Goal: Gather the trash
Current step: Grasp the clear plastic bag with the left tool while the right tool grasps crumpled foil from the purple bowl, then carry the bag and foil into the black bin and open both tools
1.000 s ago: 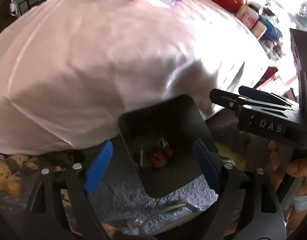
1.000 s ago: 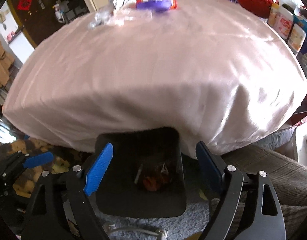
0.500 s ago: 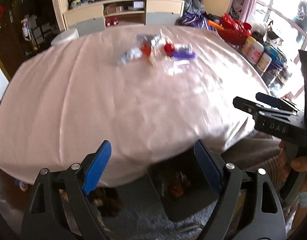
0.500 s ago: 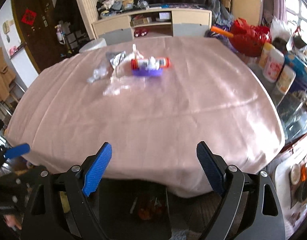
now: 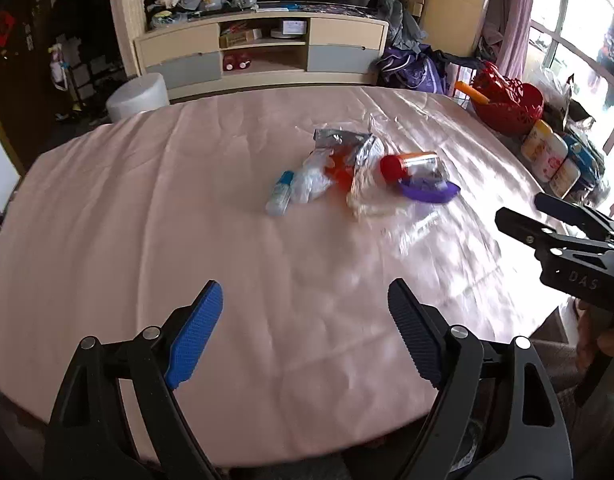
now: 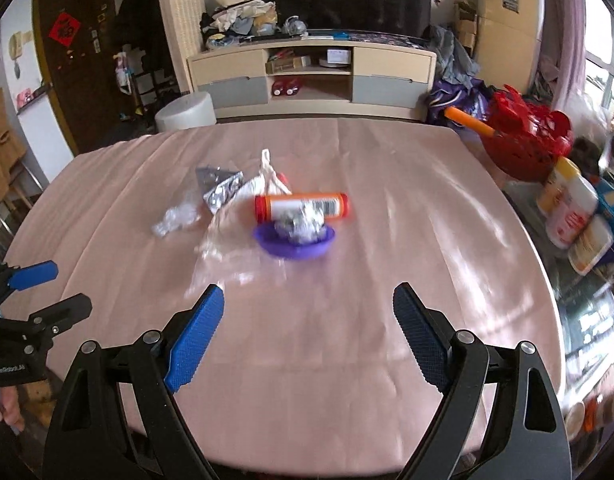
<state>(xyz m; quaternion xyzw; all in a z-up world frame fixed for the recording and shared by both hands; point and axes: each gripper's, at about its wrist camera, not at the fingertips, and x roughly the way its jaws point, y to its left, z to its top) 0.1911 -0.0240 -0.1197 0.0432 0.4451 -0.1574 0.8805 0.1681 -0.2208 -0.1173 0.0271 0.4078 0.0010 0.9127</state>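
A heap of trash lies mid-table on the pink cloth (image 5: pixel 147 208): a red-capped orange tube (image 5: pixel 411 165) (image 6: pixel 303 207), a purple bowl (image 5: pixel 427 192) (image 6: pixel 295 242) with crumpled foil in it, a silver foil pouch (image 5: pixel 343 140) (image 6: pixel 221 188), clear plastic wrap (image 5: pixel 311 180) (image 6: pixel 175 220) and a small blue-capped bottle (image 5: pixel 281 198). My left gripper (image 5: pixel 305 332) is open and empty above the near table edge. My right gripper (image 6: pixel 309 338) is open and empty, also near the front edge. Each gripper shows at the side of the other's view.
A red basket (image 6: pixel 527 136) with an orange stick and several white tubs (image 6: pixel 567 208) stand at the table's right side. A low cabinet (image 6: pixel 311 76) and a white stool (image 6: pixel 185 114) stand behind the table.
Both grippers have risen from the dark bin under the table edge to above the tabletop. The bin has dropped out of view and the trash heap now lies ahead.
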